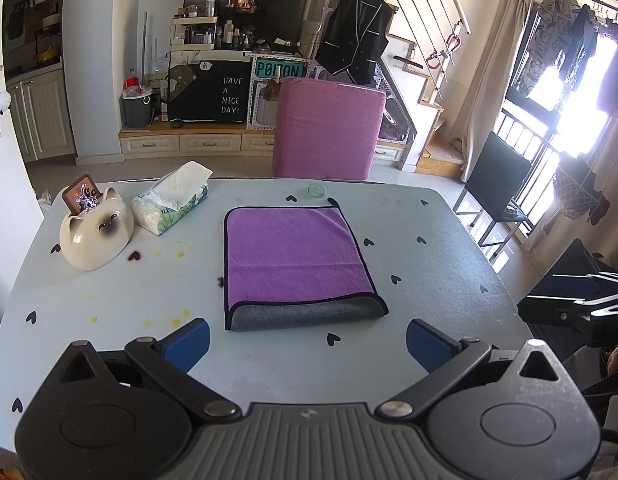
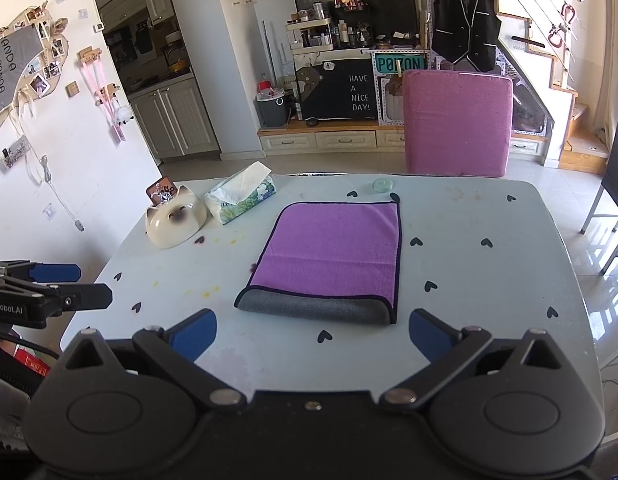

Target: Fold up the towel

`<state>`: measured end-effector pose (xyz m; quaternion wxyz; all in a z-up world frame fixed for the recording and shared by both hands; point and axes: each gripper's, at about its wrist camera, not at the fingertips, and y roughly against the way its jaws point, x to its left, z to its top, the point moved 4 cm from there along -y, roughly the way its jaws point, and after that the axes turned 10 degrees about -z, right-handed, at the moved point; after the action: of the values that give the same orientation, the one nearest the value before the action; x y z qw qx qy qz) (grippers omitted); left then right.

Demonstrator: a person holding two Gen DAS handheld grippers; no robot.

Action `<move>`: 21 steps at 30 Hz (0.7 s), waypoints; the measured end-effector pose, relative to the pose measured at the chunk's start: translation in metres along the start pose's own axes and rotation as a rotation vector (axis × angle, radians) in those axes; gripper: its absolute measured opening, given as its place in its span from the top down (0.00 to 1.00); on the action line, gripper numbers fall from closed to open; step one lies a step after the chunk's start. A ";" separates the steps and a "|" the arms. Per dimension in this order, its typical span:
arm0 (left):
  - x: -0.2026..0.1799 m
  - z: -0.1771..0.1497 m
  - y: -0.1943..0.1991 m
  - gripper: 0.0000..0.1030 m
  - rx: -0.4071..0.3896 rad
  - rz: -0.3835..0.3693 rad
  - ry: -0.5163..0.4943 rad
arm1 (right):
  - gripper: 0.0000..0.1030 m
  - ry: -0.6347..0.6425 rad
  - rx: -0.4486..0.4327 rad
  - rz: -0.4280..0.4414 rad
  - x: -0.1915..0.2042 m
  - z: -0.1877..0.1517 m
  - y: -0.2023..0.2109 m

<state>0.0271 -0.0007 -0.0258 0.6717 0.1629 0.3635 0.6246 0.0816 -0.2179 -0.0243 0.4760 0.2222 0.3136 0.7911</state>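
A purple towel (image 1: 295, 254) with a dark hem lies folded flat on the pale blue table (image 1: 437, 248), its grey underside showing along the near fold. It also shows in the right wrist view (image 2: 333, 252). My left gripper (image 1: 307, 340) is open and empty, held just short of the towel's near edge. My right gripper (image 2: 313, 332) is open and empty too, also in front of the near edge. Each gripper shows at the side of the other's view: the right one (image 1: 581, 304), the left one (image 2: 49, 284).
A cat-shaped ceramic bowl (image 1: 97, 236) and a tissue pack (image 1: 173, 202) stand at the table's far left. A small green lid (image 1: 317, 190) lies beyond the towel. A pink chair (image 1: 329, 128) stands behind the table, a black chair (image 1: 497, 176) to the right.
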 end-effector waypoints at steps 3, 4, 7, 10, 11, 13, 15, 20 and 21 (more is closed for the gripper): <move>0.000 0.000 0.000 0.00 0.000 0.000 0.000 | 0.01 0.000 0.000 0.000 0.000 0.000 0.000; 0.000 0.000 0.000 0.00 0.000 -0.001 0.000 | 0.01 0.000 0.000 0.000 0.000 0.000 -0.001; 0.002 -0.001 -0.001 0.00 0.002 -0.001 0.001 | 0.01 0.000 0.000 0.000 0.001 0.001 -0.001; 0.002 -0.001 -0.001 0.00 0.002 -0.001 0.001 | 0.01 0.000 0.002 0.001 -0.001 0.000 -0.001; 0.002 -0.001 -0.001 0.00 0.002 -0.002 0.002 | 0.01 0.000 0.002 0.000 -0.002 -0.001 0.000; 0.002 -0.001 -0.001 0.00 0.002 -0.002 0.001 | 0.01 0.000 0.001 0.000 -0.001 0.000 -0.001; 0.003 -0.001 -0.001 0.00 0.002 -0.002 0.001 | 0.01 0.000 0.002 0.000 -0.001 0.000 -0.001; 0.003 -0.001 -0.001 0.00 0.002 -0.002 0.002 | 0.01 -0.001 0.002 0.000 -0.002 -0.001 -0.001; 0.003 -0.001 -0.001 0.00 0.002 -0.002 0.002 | 0.01 0.000 0.002 0.000 -0.001 0.000 -0.002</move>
<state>0.0267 0.0013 -0.0281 0.6719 0.1627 0.3649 0.6236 0.0829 -0.2181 -0.0255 0.4757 0.2226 0.3145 0.7907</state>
